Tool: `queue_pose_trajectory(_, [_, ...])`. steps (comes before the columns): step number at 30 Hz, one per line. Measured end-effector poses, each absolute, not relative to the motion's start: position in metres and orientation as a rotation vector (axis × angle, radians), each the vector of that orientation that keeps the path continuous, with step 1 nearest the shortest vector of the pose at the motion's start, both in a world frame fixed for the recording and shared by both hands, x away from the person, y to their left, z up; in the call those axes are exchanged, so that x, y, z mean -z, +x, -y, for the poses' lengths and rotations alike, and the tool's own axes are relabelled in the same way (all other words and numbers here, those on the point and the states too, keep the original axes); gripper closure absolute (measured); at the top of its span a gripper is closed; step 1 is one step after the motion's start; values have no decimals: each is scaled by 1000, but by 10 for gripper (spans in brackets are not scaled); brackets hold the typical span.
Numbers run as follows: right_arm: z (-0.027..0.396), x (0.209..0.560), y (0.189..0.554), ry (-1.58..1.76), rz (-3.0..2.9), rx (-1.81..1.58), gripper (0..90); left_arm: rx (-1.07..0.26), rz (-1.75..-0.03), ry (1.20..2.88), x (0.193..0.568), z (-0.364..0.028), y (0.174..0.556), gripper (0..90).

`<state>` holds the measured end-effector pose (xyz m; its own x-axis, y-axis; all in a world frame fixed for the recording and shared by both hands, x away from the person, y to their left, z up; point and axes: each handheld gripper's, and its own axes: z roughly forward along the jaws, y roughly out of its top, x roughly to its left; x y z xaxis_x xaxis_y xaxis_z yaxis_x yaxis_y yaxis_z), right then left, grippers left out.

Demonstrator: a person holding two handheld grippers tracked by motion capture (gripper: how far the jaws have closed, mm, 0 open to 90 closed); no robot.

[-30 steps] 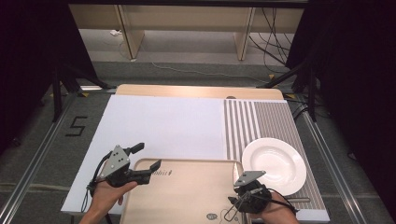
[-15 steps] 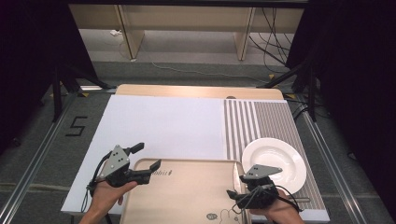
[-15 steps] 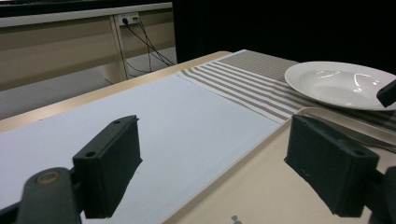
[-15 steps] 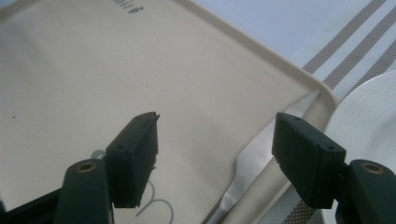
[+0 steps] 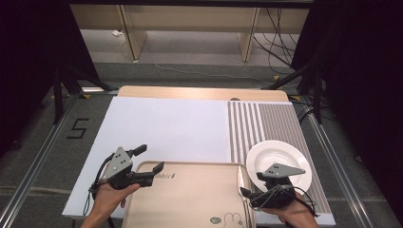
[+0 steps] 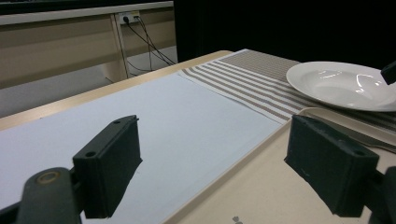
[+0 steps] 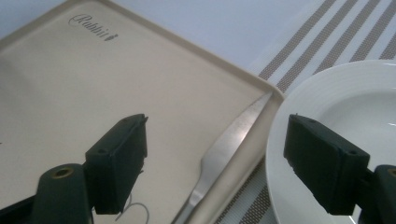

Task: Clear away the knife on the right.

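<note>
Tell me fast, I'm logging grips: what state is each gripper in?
Left gripper: open, holding nothing.
Right gripper: jaws just opened, nothing held; silver metal knife lies below.

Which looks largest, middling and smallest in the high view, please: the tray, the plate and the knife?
1. Tray, partly cut off by the frame.
2. Plate.
3. Knife, a thin sliver on the tray's right rim.

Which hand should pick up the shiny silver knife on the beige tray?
Right. The right gripper hangs open just above the silver knife at the beige tray's right edge; the left gripper sits far across.
</note>
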<state>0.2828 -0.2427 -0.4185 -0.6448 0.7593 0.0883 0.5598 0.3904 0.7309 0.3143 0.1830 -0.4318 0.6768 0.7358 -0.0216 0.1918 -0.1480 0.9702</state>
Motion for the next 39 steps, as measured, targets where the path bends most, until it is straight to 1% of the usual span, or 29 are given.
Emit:
queue_pose_trajectory(11, [267,418,282,1235,-2327,-1115,219,-564,-776,1678,432,-184,316,170])
queue_pose_trajectory(14, [269,418,280,1272,-2313,-1107,219,-563,-774,1681,432,-183,316,170])
queue_pose_trajectory(20, [275,419,279,1240,-2303,-1111,219,-562,-770,1682,432,-184,315,170])
queue_pose_trajectory(21, [275,419,277,1284,-2295,-1095,219,-556,-765,1672,432,-184,315,170])
queue_pose_trajectory(32, [289,419,273,1343,-2273,-1083,219,-562,-778,1677,432,-184,315,170])
queue_pose_trajectory(34, [292,421,275,1271,-2262,-1092,219,-565,-778,1681,432,-184,315,170])
queue_pose_trajectory(35, [292,419,272,1341,-2266,-1072,219,-567,-777,1680,432,-185,315,170])
queue_pose_trajectory(39, [296,420,272,1333,-2264,-1065,219,-562,-777,1680,432,-185,314,170])
